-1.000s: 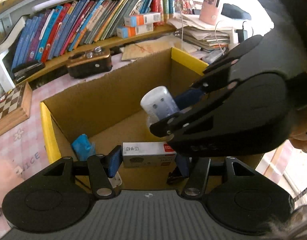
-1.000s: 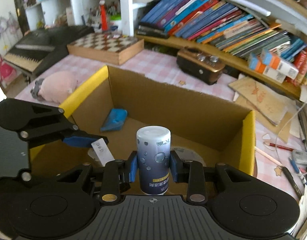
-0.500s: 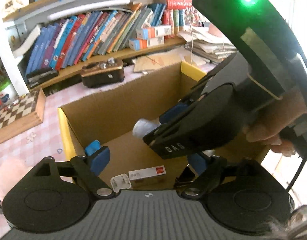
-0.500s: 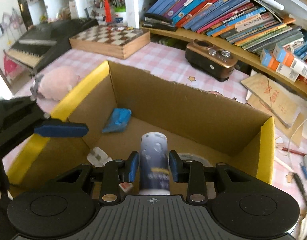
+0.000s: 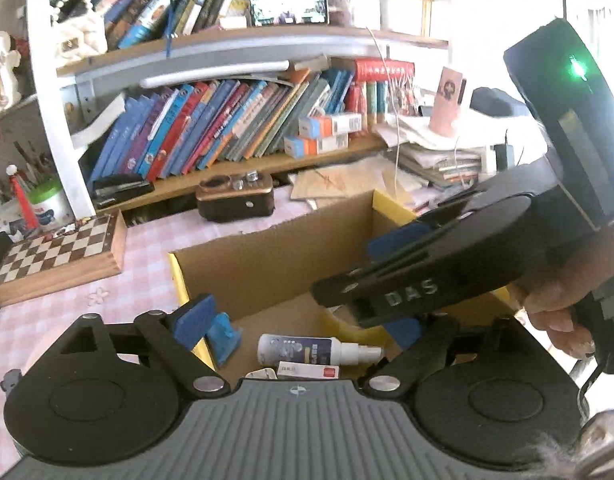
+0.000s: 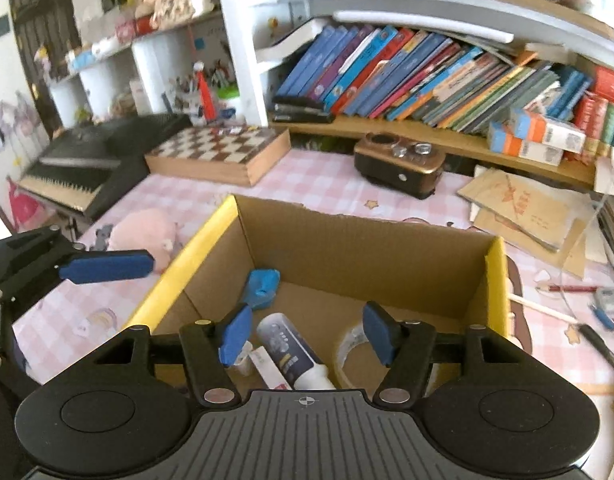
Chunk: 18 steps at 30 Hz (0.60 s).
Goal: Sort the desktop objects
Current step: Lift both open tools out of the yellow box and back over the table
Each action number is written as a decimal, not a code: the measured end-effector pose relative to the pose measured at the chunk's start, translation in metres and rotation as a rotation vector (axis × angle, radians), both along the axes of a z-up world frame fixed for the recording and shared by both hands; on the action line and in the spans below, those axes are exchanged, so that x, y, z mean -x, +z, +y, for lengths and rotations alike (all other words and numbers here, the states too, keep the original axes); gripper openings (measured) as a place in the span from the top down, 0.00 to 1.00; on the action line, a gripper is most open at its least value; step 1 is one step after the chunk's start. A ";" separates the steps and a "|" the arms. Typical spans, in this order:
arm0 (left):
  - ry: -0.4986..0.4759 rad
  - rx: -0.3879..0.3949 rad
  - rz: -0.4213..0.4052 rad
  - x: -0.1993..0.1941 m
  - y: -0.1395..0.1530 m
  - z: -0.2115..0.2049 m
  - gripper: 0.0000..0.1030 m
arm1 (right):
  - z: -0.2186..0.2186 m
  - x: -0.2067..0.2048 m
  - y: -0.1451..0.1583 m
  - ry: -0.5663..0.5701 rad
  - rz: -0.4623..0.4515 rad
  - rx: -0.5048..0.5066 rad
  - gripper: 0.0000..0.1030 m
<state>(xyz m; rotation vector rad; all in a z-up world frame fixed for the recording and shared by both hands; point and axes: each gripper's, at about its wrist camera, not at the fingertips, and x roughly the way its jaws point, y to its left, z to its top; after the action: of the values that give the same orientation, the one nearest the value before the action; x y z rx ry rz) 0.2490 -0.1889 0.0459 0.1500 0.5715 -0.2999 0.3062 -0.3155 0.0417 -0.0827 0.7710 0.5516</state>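
Seen along two hand-held grippers, both above an open cardboard box (image 6: 359, 240) with yellow-taped edges on a pink checked tabletop (image 6: 327, 176). Lying on the box floor: a spray bottle (image 6: 291, 354), on its side, white with a dark blue label. From the right wrist view, long axis running from far left to near right, white nozzle end nearest the camera; from the left wrist view, the same spray bottle (image 5: 307, 350) lying crosswise, nozzle toward the right. Right gripper (image 6: 307, 334) with jaws just opened to a middling gap, bottle below and between them but untouched by the blue pads (image 6: 235, 334). Left gripper (image 5: 295, 322) with jaws just spread wide, nothing between them. Beside the bottle: a small white and red box (image 5: 309, 370), a blue item (image 6: 261, 282) near the far left corner, a roll of clear tape (image 6: 355, 350) to the right. Probably light, rigid plastic, smooth and round, so likely to roll or slip; best gripped across the labelled body near its middle, not at the thin nozzle. On the table beyond, a chessboard box (image 6: 219, 152), a brown radio (image 6: 399, 162), a pink plush toy (image 6: 147, 232); behind, shelves of leaning books (image 6: 427, 72).
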 end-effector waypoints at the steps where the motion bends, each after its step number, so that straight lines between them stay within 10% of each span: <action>1: 0.003 0.006 -0.008 0.004 0.002 0.001 0.12 | -0.004 0.004 0.003 -0.013 -0.010 -0.012 0.39; 18: 0.145 0.142 -0.113 0.085 0.017 0.040 0.05 | -0.029 0.110 0.029 -0.178 -0.276 0.035 0.27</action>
<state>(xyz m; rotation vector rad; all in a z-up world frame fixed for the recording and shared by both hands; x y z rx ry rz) 0.1643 -0.1491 0.0625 -0.0119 0.4447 -0.1887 0.1964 -0.3449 0.0710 -0.1186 0.5129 0.3482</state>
